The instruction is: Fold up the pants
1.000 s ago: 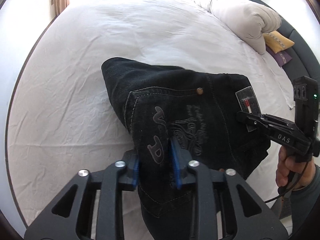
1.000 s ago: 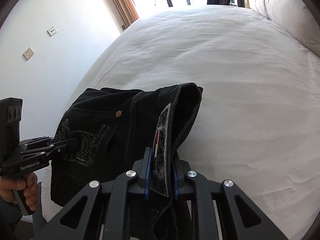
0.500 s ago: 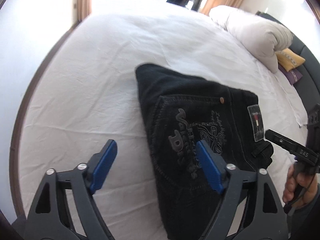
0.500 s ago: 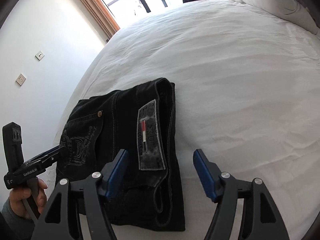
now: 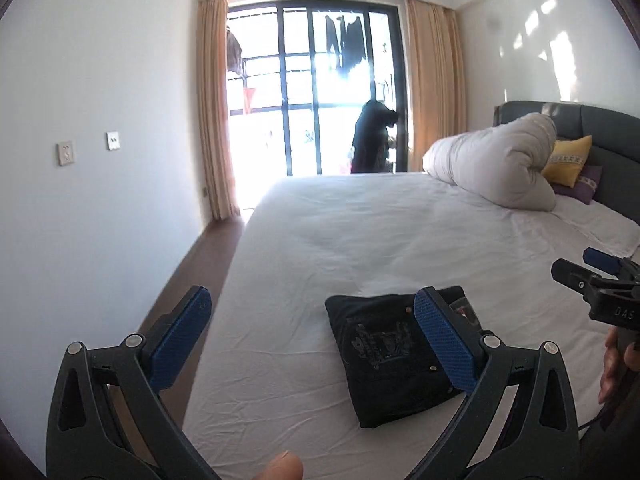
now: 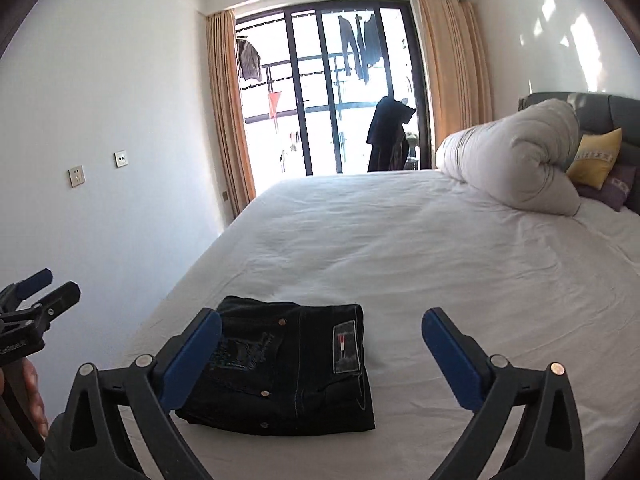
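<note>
White sheets cover the bed (image 6: 400, 240), which carries one folded pair of black pants (image 6: 288, 372) (patch label up), one rolled duvet (image 6: 516, 164) and two cushions. Two grippers: left gripper (image 5: 312, 344) and right gripper (image 6: 320, 356) have just opened wide, empty, the pants at twelve o'clock beyond both.

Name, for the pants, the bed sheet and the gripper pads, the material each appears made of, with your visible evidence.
Pants: likely black denim, matte, with contrast stitching, metal rivets and a sewn waistband patch.
Bed sheet: probably woven cotton or similar, white, matte, finely creased.
Gripper pads: seemingly blue rubber or textured plastic, with a dotted surface, on black, probably plastic, fingers; exact material unclear.
</note>
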The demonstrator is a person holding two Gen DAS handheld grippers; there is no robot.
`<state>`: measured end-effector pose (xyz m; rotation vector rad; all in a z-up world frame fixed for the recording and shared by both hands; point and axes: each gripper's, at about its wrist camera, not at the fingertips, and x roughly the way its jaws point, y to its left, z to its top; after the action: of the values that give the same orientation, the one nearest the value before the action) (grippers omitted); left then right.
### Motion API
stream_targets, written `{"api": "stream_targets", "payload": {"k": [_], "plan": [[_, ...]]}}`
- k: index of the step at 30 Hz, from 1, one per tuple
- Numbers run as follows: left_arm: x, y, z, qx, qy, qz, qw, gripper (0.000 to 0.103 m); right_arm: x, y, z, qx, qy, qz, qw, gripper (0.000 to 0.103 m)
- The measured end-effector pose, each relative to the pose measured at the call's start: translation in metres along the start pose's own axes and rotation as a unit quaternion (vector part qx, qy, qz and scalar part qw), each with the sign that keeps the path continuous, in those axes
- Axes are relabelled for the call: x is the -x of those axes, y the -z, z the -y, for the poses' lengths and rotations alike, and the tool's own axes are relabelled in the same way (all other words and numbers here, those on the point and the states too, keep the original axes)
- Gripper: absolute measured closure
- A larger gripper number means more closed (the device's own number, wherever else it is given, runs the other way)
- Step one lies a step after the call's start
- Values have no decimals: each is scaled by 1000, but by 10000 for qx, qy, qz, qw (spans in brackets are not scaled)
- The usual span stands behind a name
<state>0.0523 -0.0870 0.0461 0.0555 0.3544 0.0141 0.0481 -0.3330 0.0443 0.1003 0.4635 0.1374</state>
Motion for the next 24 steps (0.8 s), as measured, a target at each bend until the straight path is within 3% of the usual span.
{"api": "stream_targets", "payload": {"k": [3, 4, 7, 10, 14, 19, 24], "plan": [[45, -11, 1, -153, -138, 400, 9990, 0, 31, -12, -15, 114, 7, 174, 9998, 0], [52, -12, 0, -169, -141, 374, 9991, 0, 38, -13, -19, 167, 11, 223, 9996, 0], [53, -18, -5, -112, 115, -350, 9993, 0, 60, -19, -32, 400, 88, 242, 9989, 0], [50, -16, -4, 84, -59, -870, 9962, 0, 61, -18, -38, 390, 108, -73, 9992, 0], [38, -3, 7, 288, 139, -1530, 9877, 0, 67, -17, -42, 225, 258, -448, 9984, 0], [18, 18, 20, 390, 276, -2186, 9746, 0, 59, -6, -37, -191, 380, -1013, 9939, 0], [-12, 36, 27, 463, 315, -2527, 9659, 0, 45, 7, -27, -414, 550, -1426, 9874, 0]]}}
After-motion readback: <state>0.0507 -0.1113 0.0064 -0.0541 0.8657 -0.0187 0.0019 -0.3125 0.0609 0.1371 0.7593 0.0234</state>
